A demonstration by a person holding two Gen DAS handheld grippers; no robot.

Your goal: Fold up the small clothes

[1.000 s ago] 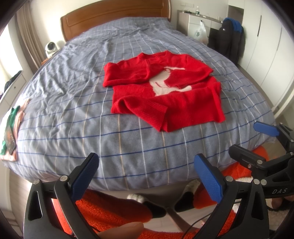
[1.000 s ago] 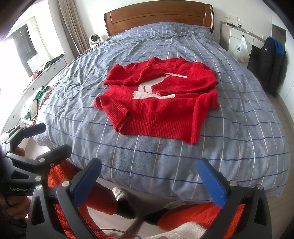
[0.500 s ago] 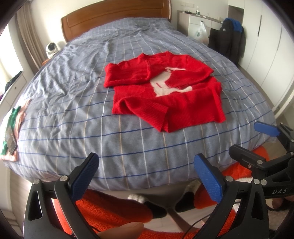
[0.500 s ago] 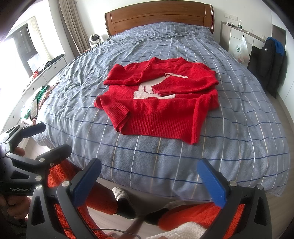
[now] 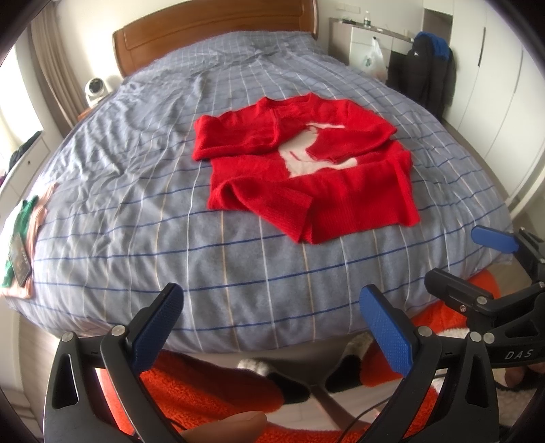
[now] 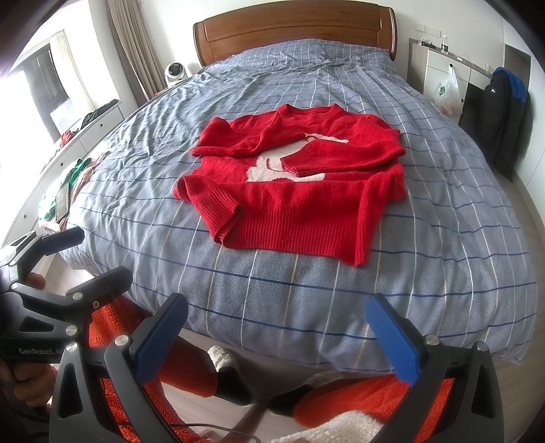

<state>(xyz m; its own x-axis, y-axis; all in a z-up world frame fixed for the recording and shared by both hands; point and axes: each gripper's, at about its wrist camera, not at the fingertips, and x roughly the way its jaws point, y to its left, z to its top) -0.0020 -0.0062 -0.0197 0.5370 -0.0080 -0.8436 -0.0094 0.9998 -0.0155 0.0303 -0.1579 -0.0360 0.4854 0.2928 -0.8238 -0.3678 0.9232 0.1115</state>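
while both grippers hang off the foot of the bed, the red sweater (image 5: 306,173) lies flat on the blue checked duvet (image 5: 143,211), roughly mid-bed, well apart from either gripper. both sleeves are folded in across the chest, partly covering a white motif (image 6: 272,163); the left-side cuff sits over the ribbed hem, near the sweater's lower left corner in the right wrist view. neckline points toward the wooden headboard (image 6: 293,30)

left gripper (image 5: 272,327) has its blue pads wide apart, nothing between them, held below the mattress edge. right gripper (image 6: 276,337) likewise, jaws spread and empty, also low at the bed's foot. each gripper shows in the other's view at the frame edge, right one at the right of the left wrist view, left one at the left of the right wrist view with a hand (image 6: 30,371) around its handle

person's legs in orange fleece trousers (image 5: 204,388) and dark slippers visible under both grippers. a phone (image 5: 19,255) on green and pink clothes sits on a ledge left of the bed. small white fan (image 6: 175,73) near the headboard, dark jacket (image 6: 504,116) hanging at right, white plastic bag (image 6: 448,90) beside it
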